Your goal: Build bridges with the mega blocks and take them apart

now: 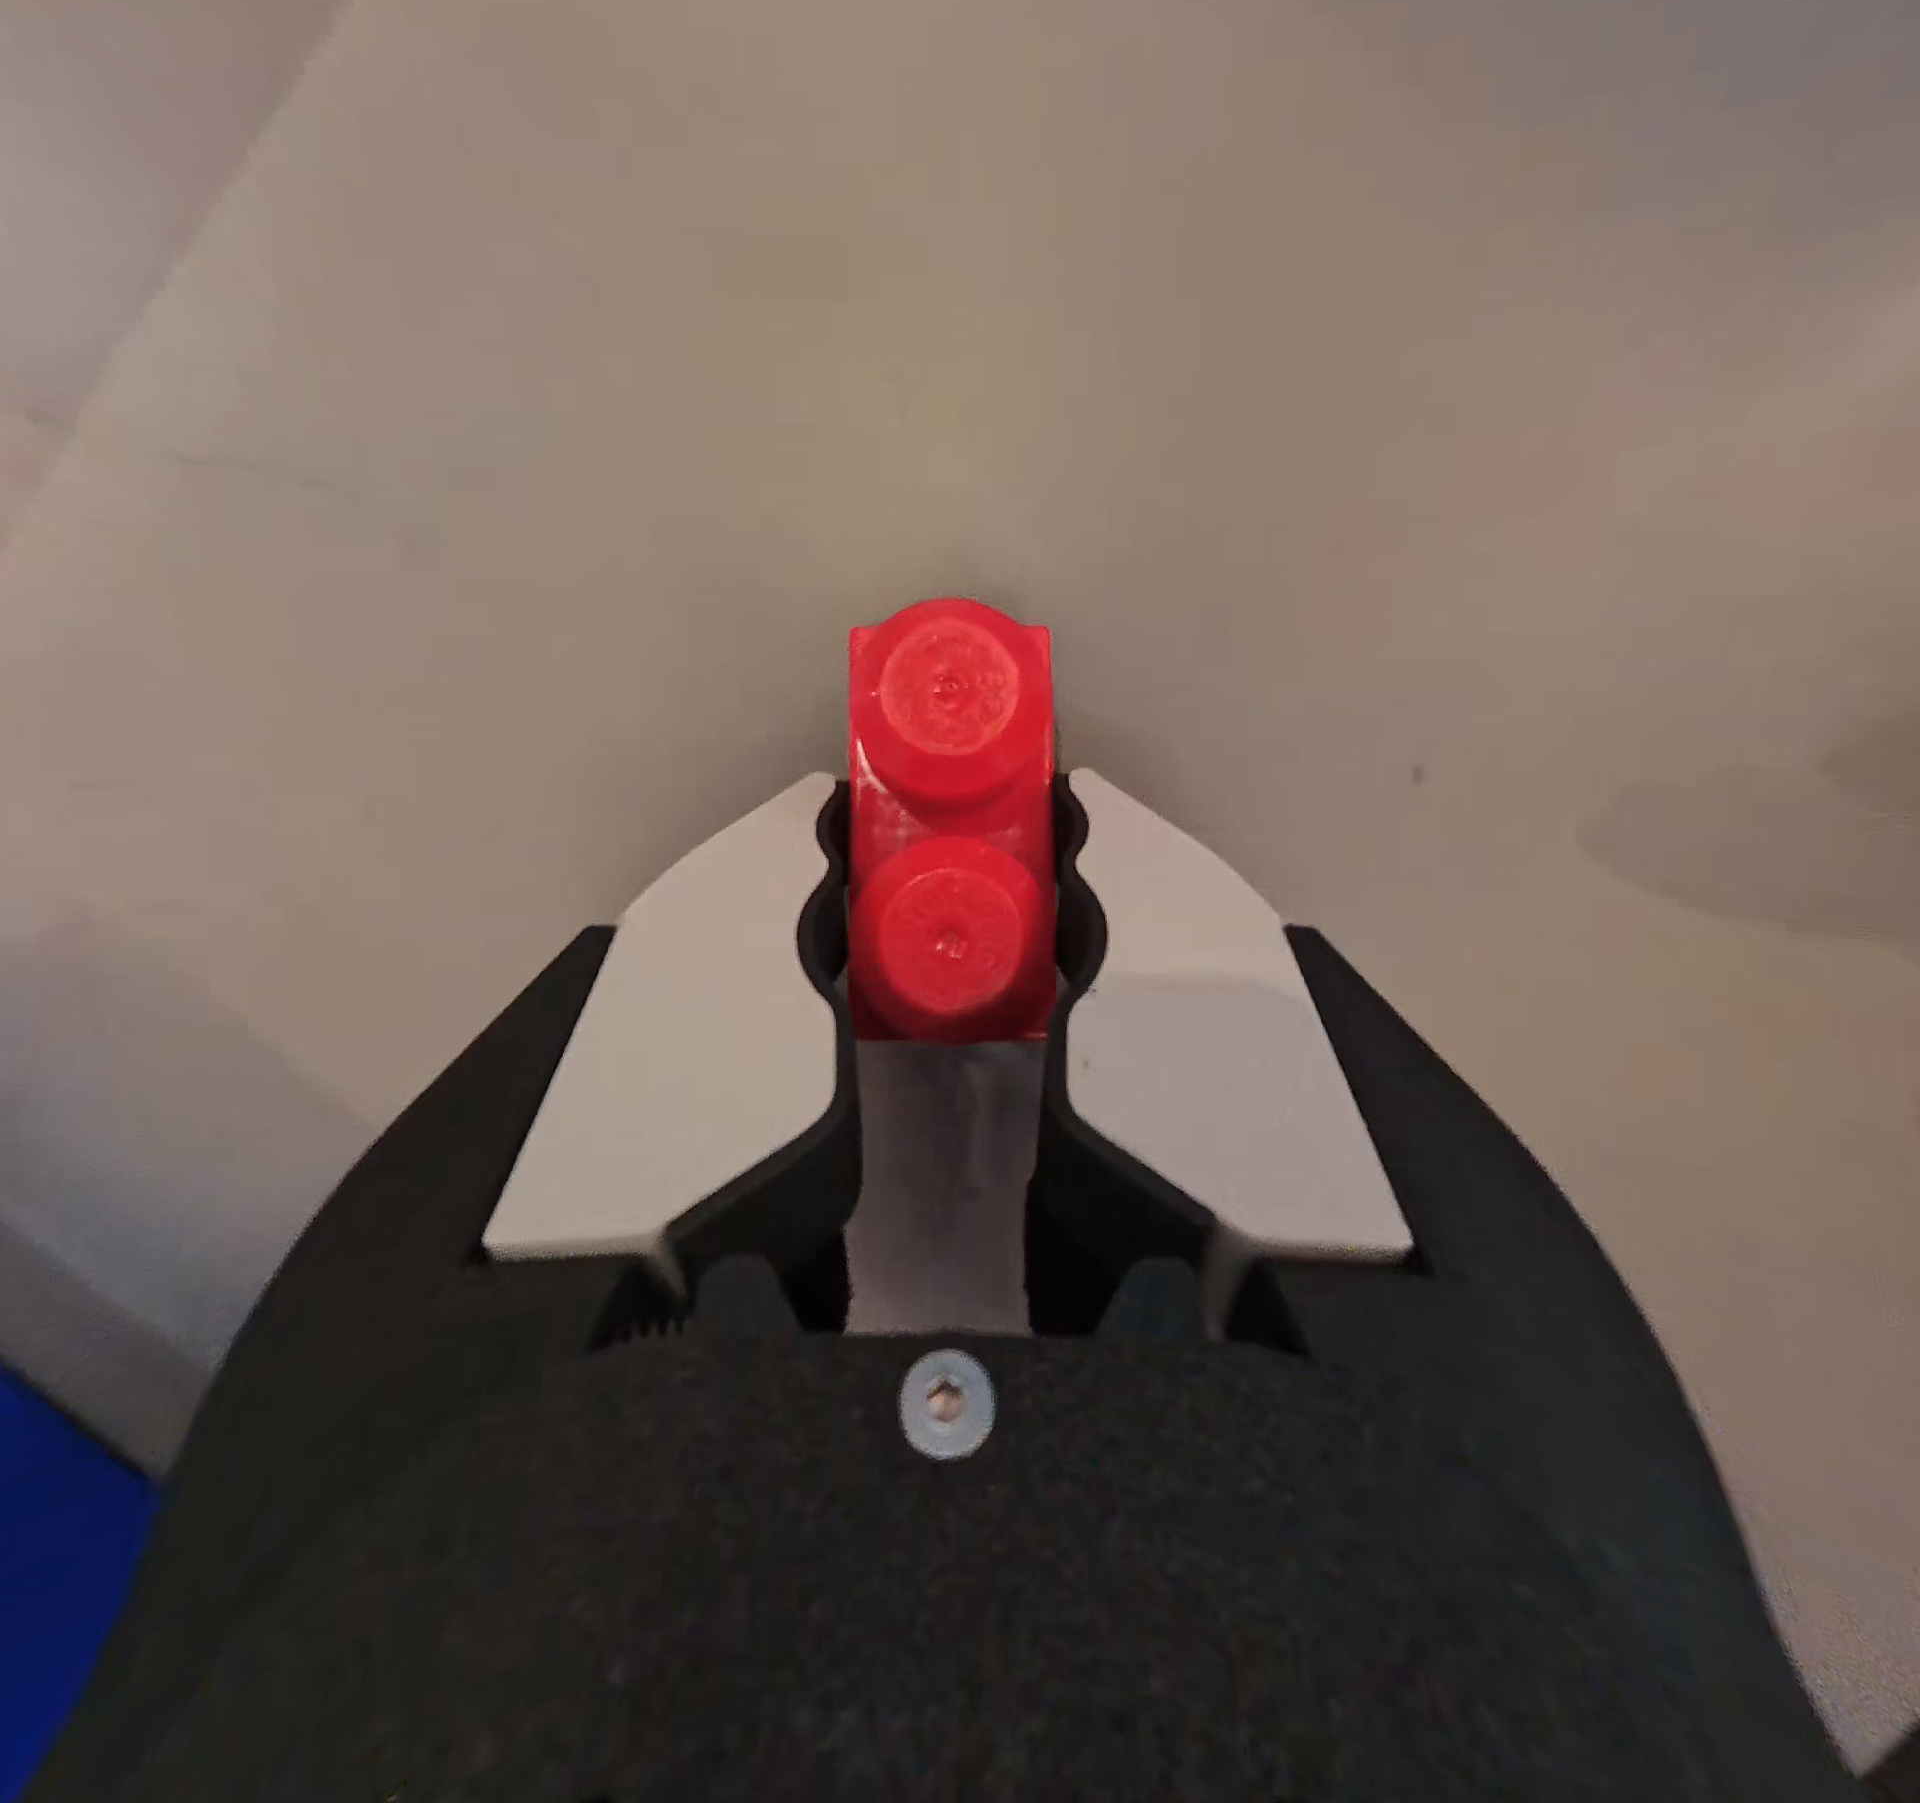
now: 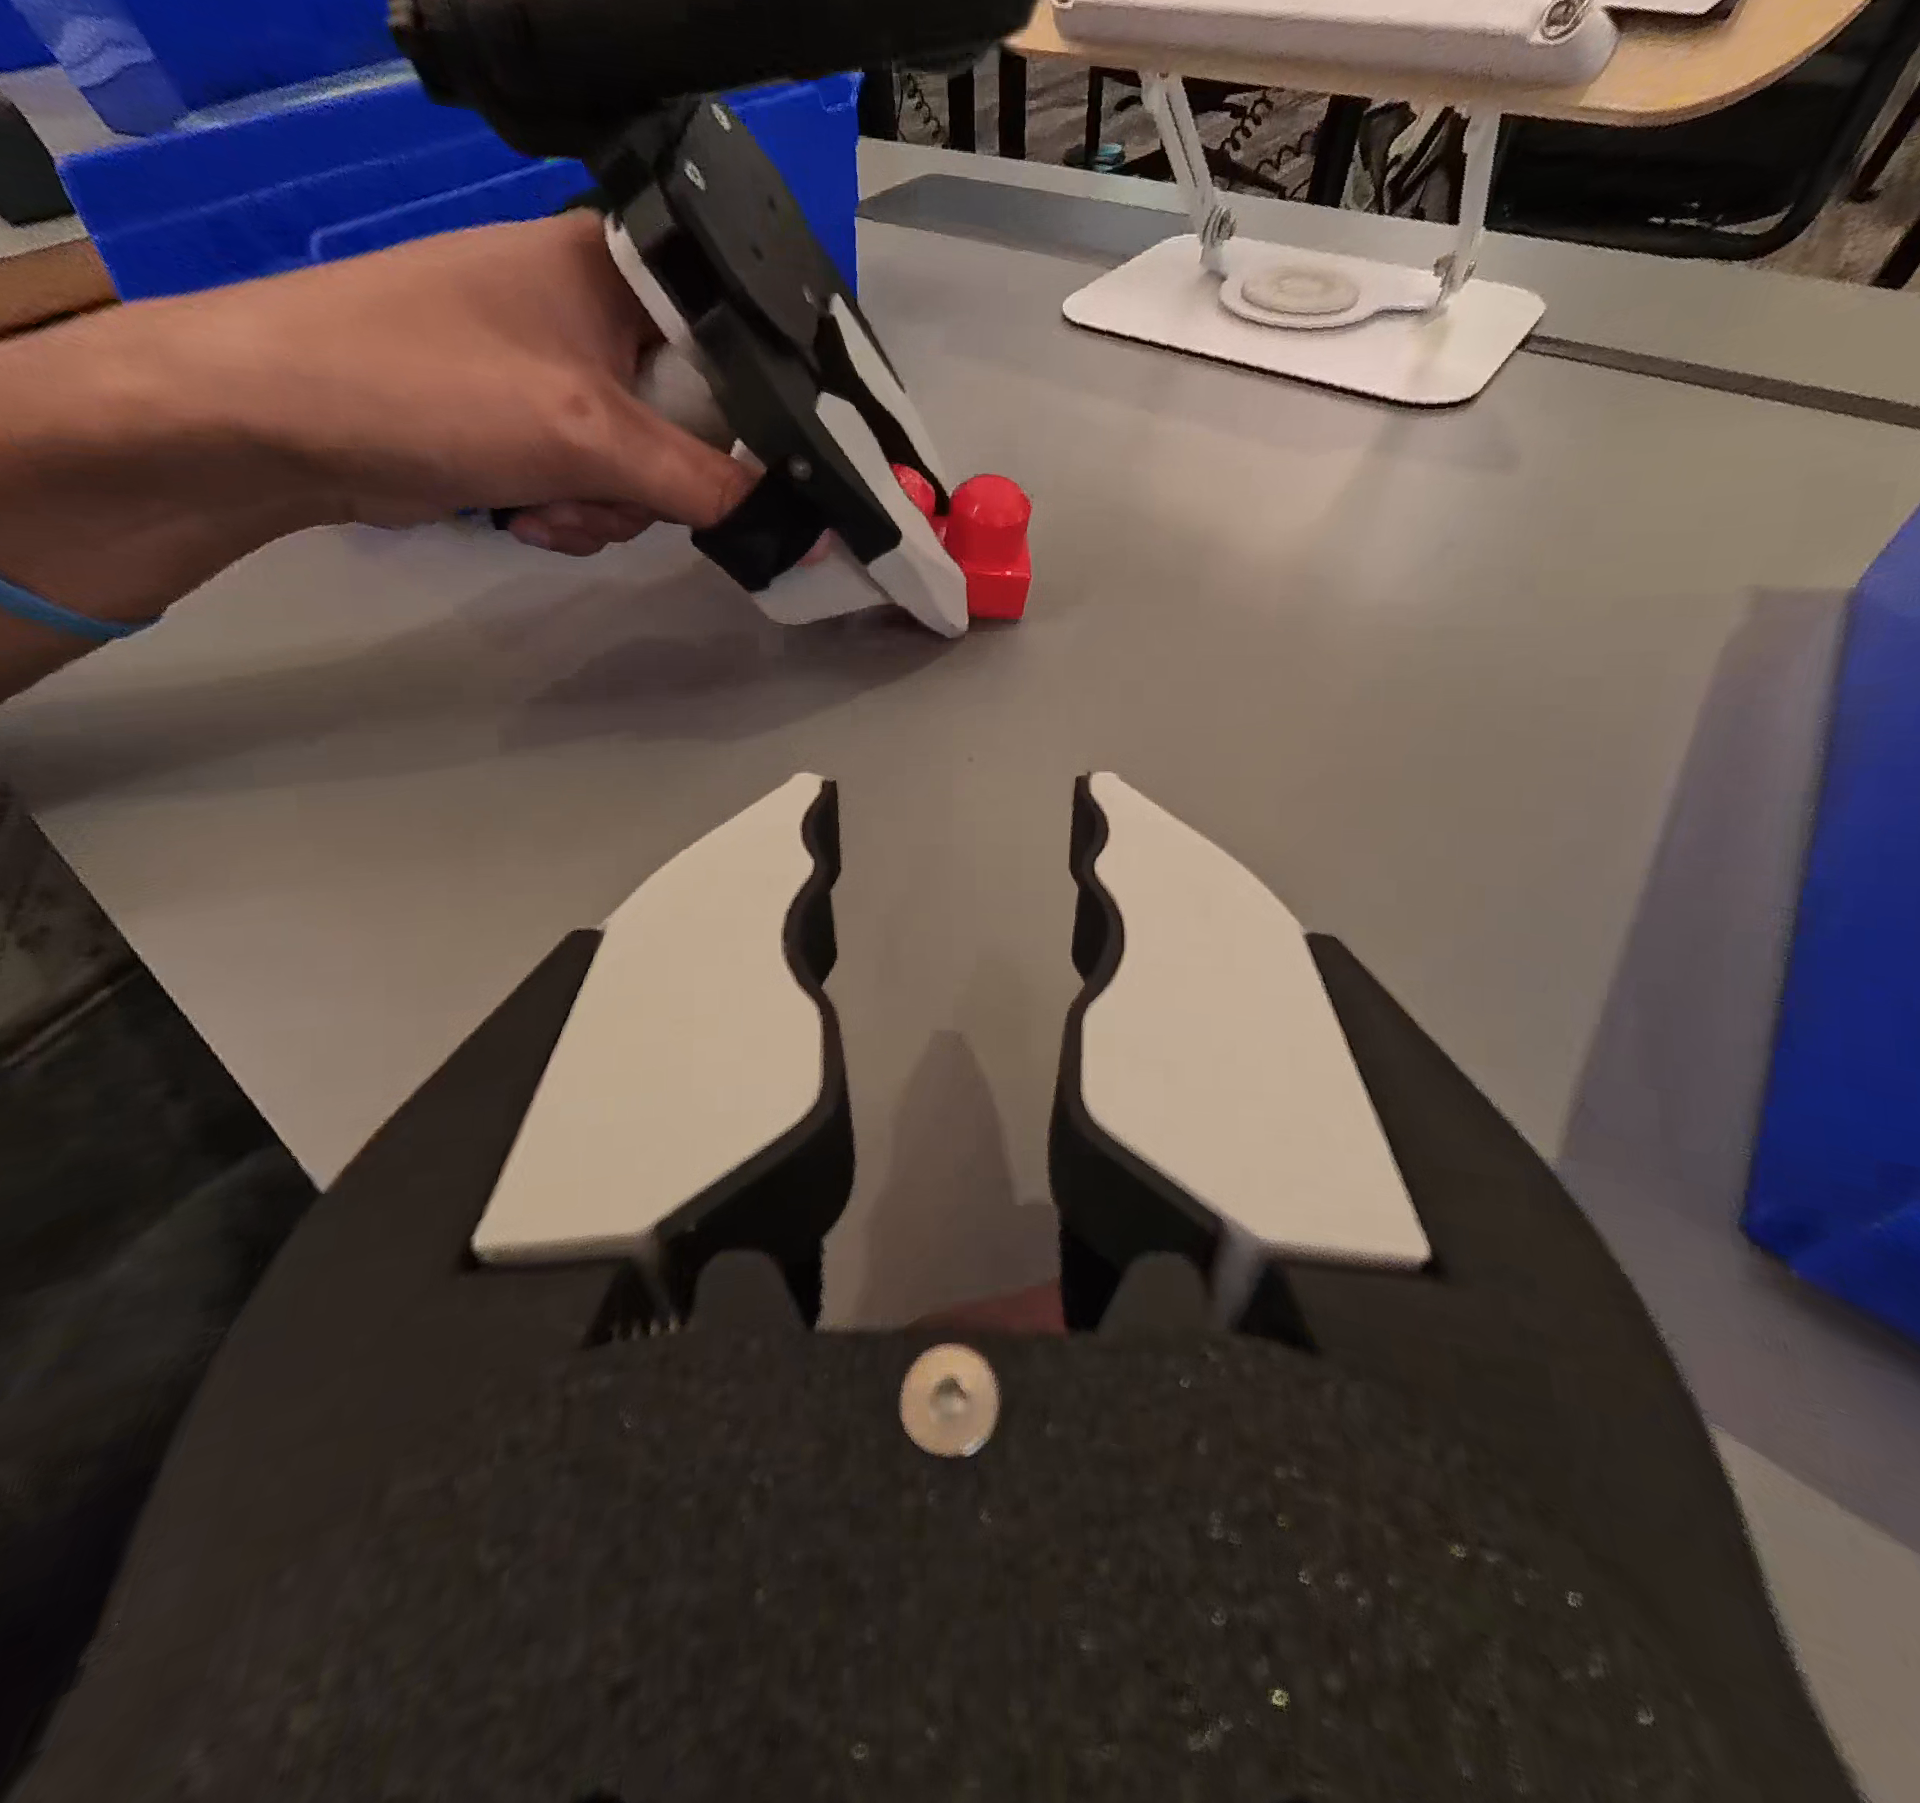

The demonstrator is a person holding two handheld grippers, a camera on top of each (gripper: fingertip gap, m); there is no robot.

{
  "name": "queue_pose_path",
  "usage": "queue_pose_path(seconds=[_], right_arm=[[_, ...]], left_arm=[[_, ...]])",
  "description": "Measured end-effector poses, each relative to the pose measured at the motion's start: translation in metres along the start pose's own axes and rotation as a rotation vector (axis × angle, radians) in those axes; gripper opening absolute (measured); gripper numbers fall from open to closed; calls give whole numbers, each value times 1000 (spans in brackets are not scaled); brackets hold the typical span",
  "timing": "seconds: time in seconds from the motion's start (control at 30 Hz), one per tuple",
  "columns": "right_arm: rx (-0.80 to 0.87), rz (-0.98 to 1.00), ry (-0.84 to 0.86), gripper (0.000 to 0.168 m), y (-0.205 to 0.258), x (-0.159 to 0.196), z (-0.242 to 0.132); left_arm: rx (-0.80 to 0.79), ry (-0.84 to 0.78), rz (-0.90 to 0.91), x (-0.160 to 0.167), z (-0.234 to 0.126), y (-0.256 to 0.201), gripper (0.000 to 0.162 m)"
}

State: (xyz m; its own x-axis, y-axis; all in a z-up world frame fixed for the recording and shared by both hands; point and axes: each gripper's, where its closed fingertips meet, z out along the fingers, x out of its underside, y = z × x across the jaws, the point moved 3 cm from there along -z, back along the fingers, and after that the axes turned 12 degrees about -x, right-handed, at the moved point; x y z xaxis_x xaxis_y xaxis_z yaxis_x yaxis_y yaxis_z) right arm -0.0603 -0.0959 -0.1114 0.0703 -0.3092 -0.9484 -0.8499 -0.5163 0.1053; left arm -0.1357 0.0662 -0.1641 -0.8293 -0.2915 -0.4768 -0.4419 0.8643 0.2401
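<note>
Now the left gripper (image 1: 951,797) clamps a red block (image 1: 948,818) with illegible embossing; the right gripper (image 2: 954,797) gapes empty.

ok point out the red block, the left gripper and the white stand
red block (image 1: 945,828), left wrist view, studded top
left gripper (image 1: 948,787), left wrist view, midway between fingertips
white stand (image 2: 1299,314), right wrist view, flat base plate

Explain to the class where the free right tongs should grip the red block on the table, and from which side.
Grip the exposed end of the red block, across its flat side walls below the stud. The left tongs are already clamped on the other end, so the right tongs, which are open, probably need to come from the unobstructed far side.
</note>
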Motion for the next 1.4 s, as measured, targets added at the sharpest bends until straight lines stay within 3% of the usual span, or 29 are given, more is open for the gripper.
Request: queue_pose_path(seconds=[0.1, 0.2, 0.3, 0.47, 0.63, 0.77, 0.9, 1.0, 1.07, 1.23, 1.4], right_arm=[[7, 18, 34, 43, -2, 4, 0], [24, 50, 99, 51, -3, 9, 3], [17, 93, 159, 64, -1, 11, 7], [37, 34, 272, 76, -7, 0, 33], [24, 16, 384, 85, -23, -22, 91], [5, 38, 465, 87, -36, -29, 136], [-89, 107, 551, 89, -27, -18, 164], [-25, 50, 641, 89, -31, -1, 173], [-50, 44, 642, 74, -27, 1, 178], [52, -78, 449, 74, -34, -51, 147], [216, -89, 135, 74, -67, -139, 24]], left_arm=[[11, -35, -36, -2, 1, -3, 36], [0, -61, -65, 1, -6, -1, 57], [32, -163, -124, 18, -47, -1, 58], [167, -425, -343, 87, -118, -20, 57], [135, -548, -499, 148, -141, -17, 53], [143, -567, -481, 153, -148, -11, 51], [49, -567, -387, 157, -150, -7, 48], [-3, -556, -337, 160, -151, -6, 47], [-2, -561, -319, 159, -152, -7, 46], [-1, -560, -316, 158, -152, -6, 45], [48, -563, -358, 157, -150, -2, 45]])
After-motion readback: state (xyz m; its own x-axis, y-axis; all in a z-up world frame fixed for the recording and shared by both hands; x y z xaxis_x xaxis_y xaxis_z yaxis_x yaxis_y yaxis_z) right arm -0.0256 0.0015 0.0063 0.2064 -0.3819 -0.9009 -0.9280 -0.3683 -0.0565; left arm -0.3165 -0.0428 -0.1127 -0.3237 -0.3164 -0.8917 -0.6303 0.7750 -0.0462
